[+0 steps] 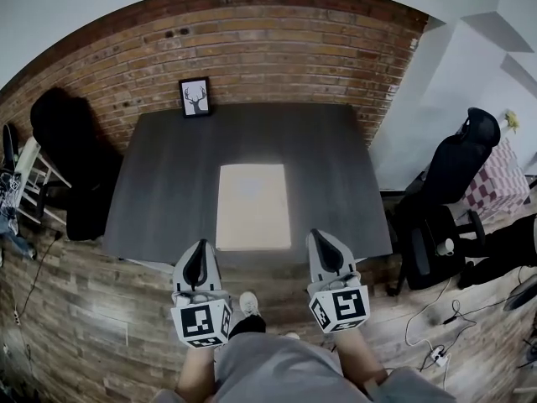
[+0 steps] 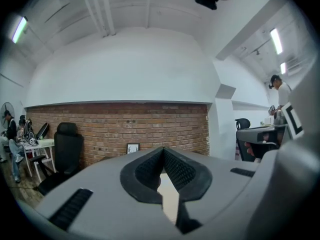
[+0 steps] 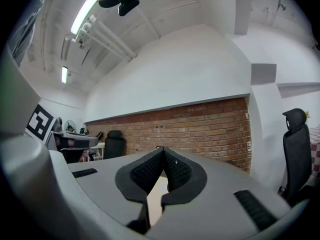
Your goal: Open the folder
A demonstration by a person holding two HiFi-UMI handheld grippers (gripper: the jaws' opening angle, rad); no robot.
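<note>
A closed beige folder (image 1: 252, 206) lies flat in the middle of the dark grey table (image 1: 159, 183), its near edge close to the table's front edge. My left gripper (image 1: 200, 255) hovers level just short of that front edge, left of the folder's near corner, jaws shut and empty. My right gripper (image 1: 323, 243) is level at the front edge, right of the folder's other near corner, also shut on nothing. In the left gripper view the closed jaws (image 2: 163, 151) frame a sliver of the folder (image 2: 170, 199). The right gripper view shows its shut jaws (image 3: 163, 154) above the folder (image 3: 155, 199).
A small framed deer picture (image 1: 195, 97) stands at the table's back left against the brick wall (image 1: 277, 49). A black office chair (image 1: 449, 200) sits right of the table, another dark chair (image 1: 71, 166) to its left. Cables (image 1: 436, 326) lie on the wooden floor.
</note>
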